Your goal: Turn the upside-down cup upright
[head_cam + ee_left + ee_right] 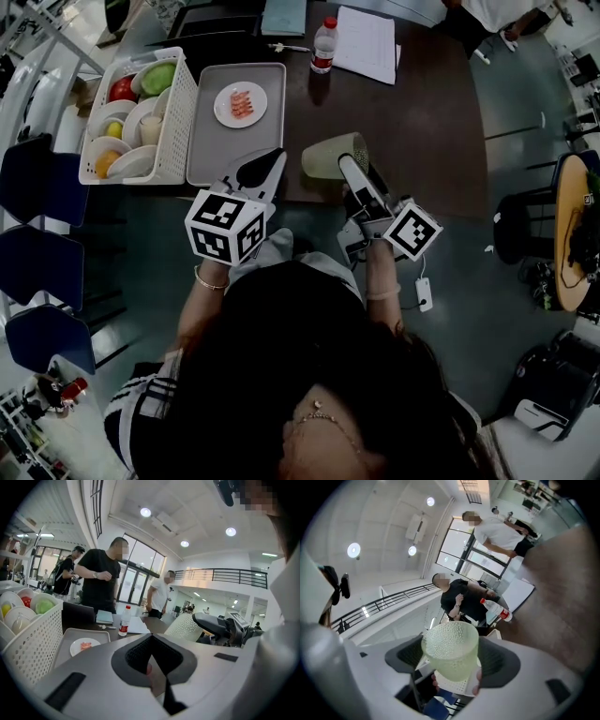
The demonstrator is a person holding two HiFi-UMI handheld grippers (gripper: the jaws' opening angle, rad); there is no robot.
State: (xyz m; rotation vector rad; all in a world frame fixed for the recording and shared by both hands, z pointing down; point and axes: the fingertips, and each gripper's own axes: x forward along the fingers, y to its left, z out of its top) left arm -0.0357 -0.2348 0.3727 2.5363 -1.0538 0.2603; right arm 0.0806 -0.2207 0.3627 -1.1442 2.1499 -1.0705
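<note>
From the head view I can't see the tips of the right tongs (349, 165); the cup (333, 153) covers them. In the right gripper view the cup also blocks the inner part of both pads. In the left gripper view the right tongs' body hides the cup's right side. The food on the small plate (241, 104) is too small for me to name, and so is the print on the bottle (322, 45). The top edge cuts off the notebook (283, 13). Overlapping bowls in the basket (178, 122) leave the fruit only partly visible.
</note>
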